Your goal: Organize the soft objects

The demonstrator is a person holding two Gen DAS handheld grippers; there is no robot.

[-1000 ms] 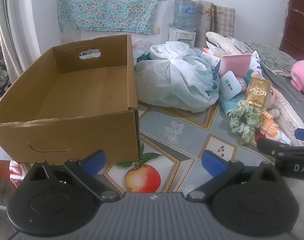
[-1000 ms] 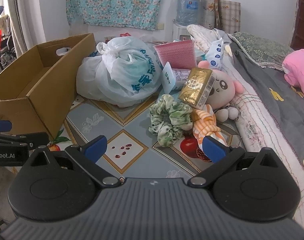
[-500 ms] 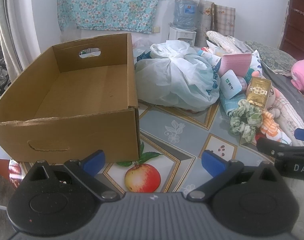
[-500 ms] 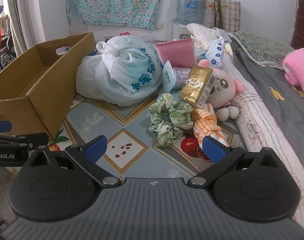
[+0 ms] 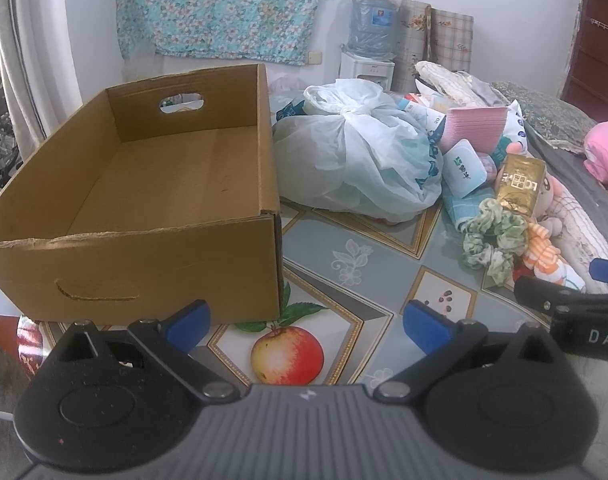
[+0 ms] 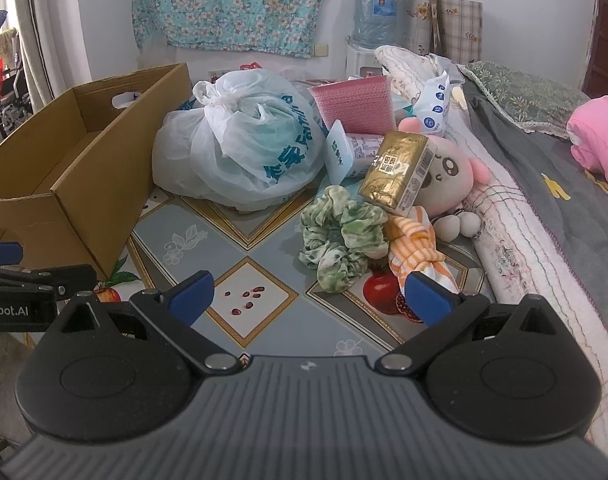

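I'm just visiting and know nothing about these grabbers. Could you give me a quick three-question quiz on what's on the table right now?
1. True or false: the box has things inside.
2. What rests on the doll: A) gold pack B) scrunchie C) bag?
3. Are the right gripper jaws open or shut?

Key: 1 false, it looks empty. 2 A. 3 open, nothing between them.

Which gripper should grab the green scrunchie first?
Right. The scrunchie lies just ahead of the open right gripper; the left gripper, also open, faces the empty box, farther off.
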